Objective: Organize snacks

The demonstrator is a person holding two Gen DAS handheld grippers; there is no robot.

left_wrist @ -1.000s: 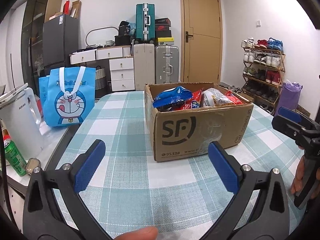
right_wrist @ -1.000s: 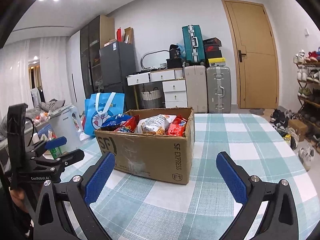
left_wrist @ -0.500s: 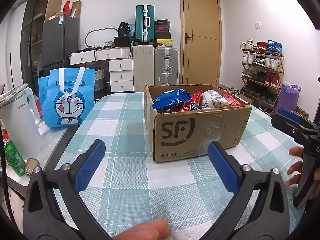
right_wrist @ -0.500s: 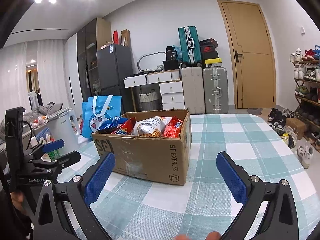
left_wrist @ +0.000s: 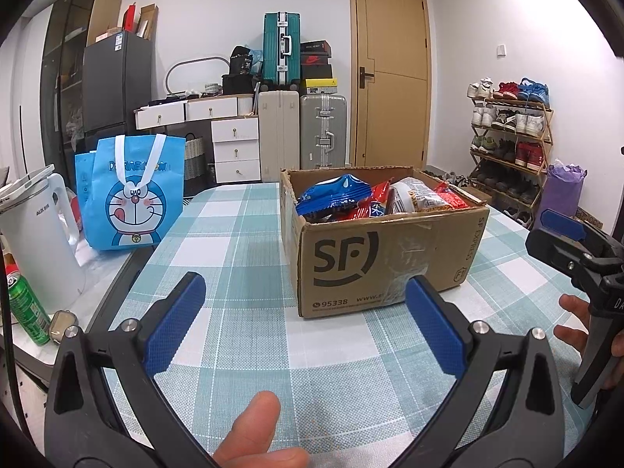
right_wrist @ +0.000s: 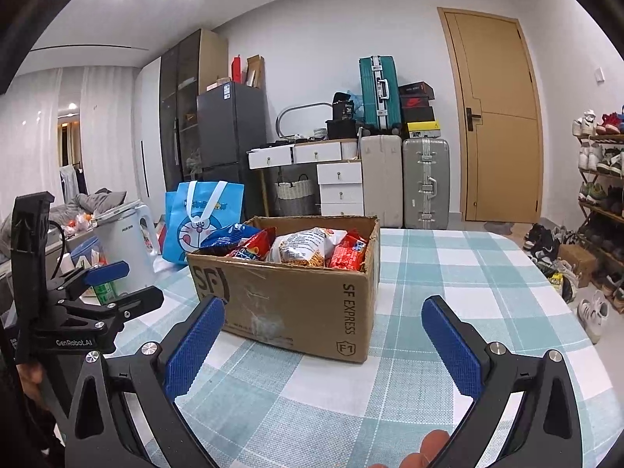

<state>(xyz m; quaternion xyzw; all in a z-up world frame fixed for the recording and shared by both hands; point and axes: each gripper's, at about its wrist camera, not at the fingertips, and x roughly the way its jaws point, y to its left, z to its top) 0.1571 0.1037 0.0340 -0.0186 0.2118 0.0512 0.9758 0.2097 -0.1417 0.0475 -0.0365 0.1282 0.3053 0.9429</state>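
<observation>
A brown SF cardboard box [left_wrist: 386, 257] stands open on the checked table and holds several snack bags: a blue bag [left_wrist: 333, 193], red bags [left_wrist: 450, 197] and a white-orange bag [left_wrist: 413, 195]. The box also shows in the right wrist view [right_wrist: 296, 296]. My left gripper [left_wrist: 304, 323] is open and empty, a short way in front of the box. My right gripper [right_wrist: 323, 345] is open and empty, near the box's front right corner. Each gripper shows in the other's view, the right one [left_wrist: 573, 249] and the left one [right_wrist: 101, 292].
A blue Doraemon tote bag [left_wrist: 130, 191] stands at the table's left edge. A white kettle [left_wrist: 37, 241] and a green can [left_wrist: 25, 308] stand on a side counter to the left. Suitcases, drawers and a shoe rack [left_wrist: 507, 148] stand beyond the table.
Both grippers stay open and almost still. The views have shifted slightly. Fingers of the hands now show at the bottom edges.
</observation>
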